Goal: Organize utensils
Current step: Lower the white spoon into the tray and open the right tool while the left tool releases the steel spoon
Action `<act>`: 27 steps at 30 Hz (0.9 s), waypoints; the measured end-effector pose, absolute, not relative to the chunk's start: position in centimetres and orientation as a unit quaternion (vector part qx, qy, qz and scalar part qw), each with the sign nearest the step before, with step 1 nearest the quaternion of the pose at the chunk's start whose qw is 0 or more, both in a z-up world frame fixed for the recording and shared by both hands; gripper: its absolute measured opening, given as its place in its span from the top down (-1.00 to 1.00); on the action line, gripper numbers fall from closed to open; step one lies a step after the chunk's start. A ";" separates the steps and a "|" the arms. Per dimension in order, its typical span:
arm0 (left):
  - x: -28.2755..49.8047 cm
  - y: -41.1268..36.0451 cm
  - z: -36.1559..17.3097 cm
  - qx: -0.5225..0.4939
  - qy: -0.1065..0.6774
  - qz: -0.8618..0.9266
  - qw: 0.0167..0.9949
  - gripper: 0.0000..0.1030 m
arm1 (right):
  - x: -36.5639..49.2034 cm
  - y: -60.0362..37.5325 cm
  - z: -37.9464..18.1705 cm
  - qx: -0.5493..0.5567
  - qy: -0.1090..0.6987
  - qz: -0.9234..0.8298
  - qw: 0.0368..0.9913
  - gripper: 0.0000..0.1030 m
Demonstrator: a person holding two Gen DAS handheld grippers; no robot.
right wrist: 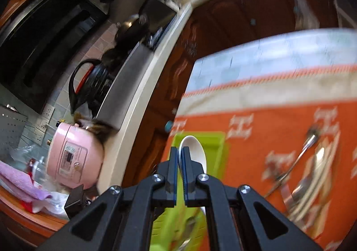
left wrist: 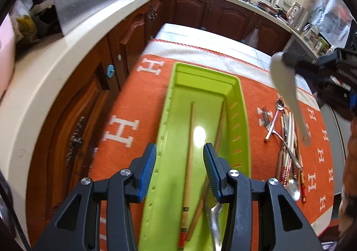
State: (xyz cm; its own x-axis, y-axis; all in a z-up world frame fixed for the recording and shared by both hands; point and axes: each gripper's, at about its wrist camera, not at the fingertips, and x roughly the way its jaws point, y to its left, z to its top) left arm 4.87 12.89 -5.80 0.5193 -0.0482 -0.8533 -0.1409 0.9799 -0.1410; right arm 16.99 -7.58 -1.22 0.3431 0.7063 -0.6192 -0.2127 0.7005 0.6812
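- Two chopsticks (left wrist: pixel 189 150) and a metal spoon (left wrist: pixel 215 224) already lie in the green utensil tray (left wrist: pixel 242 103) in the left wrist view. The left gripper (left wrist: pixel 179 170) hovers above the tray's near end, its jaws apart with nothing between them, one blue pad (left wrist: pixel 147 170) over the tray's left wall. If it drops lower, that pad could catch the wall and skid the tray across the orange cloth (left wrist: pixel 125 99).
- Same view: the right gripper (left wrist: pixel 287 59) holds a white ceramic spoon (left wrist: pixel 287 92) in the air, right of the tray and above the pile of loose cutlery (left wrist: pixel 287 139) on the cloth. It grips only the bowl end, so the long handle hangs free. A quick swing could lever the spoon out of the pads, and ceramic would likely chip on landing.
- Several things blur in the right wrist view, which suggests fast motion. The jaws are pressed together on the thin rim of the white spoon's bowl, with the tray below and ahead. A glazed rim is slippery, so I judge the hold marginal.
- One more risk here: the remaining metal spoon (right wrist: pixel 310 139) and the cutlery beside it sit close to the carrying path, and a low pass could scatter them.
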 end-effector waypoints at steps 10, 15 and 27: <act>4.3 13.7 -6.0 -0.102 0.496 0.033 0.861 0.18 | 18.2 -4.3 -8.2 0.350 0.551 0.218 0.726 0.94; 4.7 13.7 -6.5 -0.103 0.501 0.029 0.859 0.18 | 19.1 -4.5 -9.8 0.352 0.548 0.182 0.736 0.92; 5.2 13.5 -6.9 -0.104 0.504 0.017 0.857 0.18 | 19.4 -3.9 -10.2 0.335 0.539 0.132 0.762 0.84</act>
